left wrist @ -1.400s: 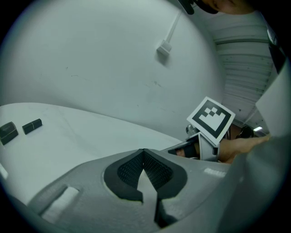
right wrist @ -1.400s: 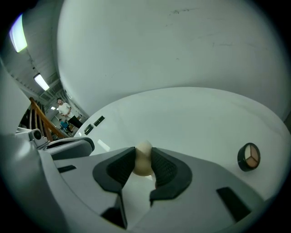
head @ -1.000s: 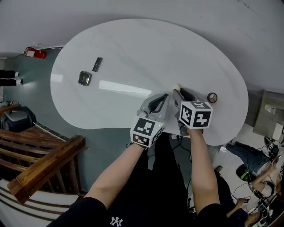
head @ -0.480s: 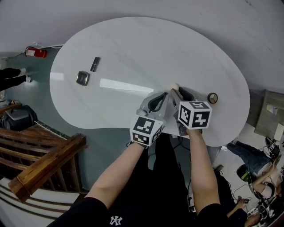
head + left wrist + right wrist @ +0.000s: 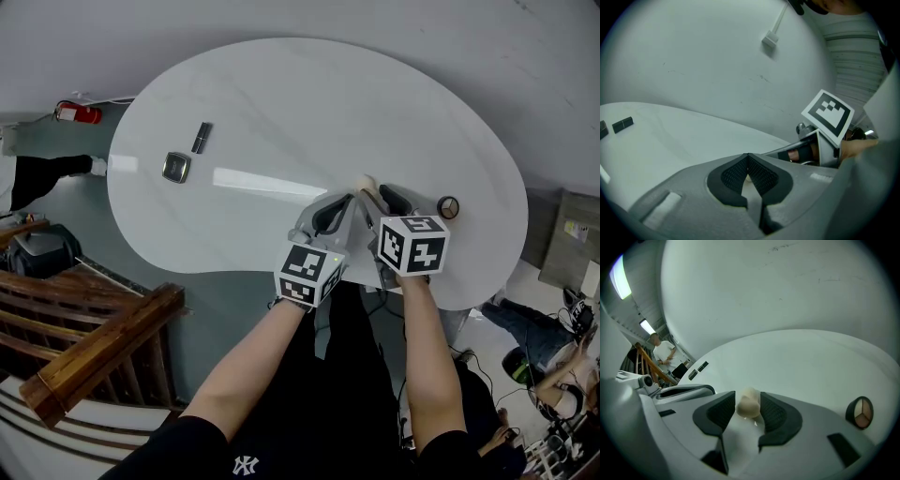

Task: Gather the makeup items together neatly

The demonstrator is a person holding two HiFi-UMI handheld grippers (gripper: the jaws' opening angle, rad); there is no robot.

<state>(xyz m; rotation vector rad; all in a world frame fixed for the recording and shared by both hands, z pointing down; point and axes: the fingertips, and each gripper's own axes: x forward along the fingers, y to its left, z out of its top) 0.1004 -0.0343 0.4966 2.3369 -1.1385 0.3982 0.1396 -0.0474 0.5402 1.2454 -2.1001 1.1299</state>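
A beige makeup sponge (image 5: 749, 407) is seen upright on the white table (image 5: 281, 94), near the edge closest to the person, between the pads of the right gripper (image 5: 747, 395). The jaws of that gripper have just been opening. The sponge lies against one pad, while a gap is left to the other, so it is not clamped.

Just beside, to the left, the left gripper (image 5: 748, 157) is held with its jaws closed together, and nothing is held in them.

A round compact (image 5: 859, 412) with a divided, three-tone pan is found on the table to the right of the right gripper, near it but apart.

Well away, at the far left end of the table, a square compact (image 5: 175, 166) and a small dark tube (image 5: 202, 136) are laid close to each other, not touching.
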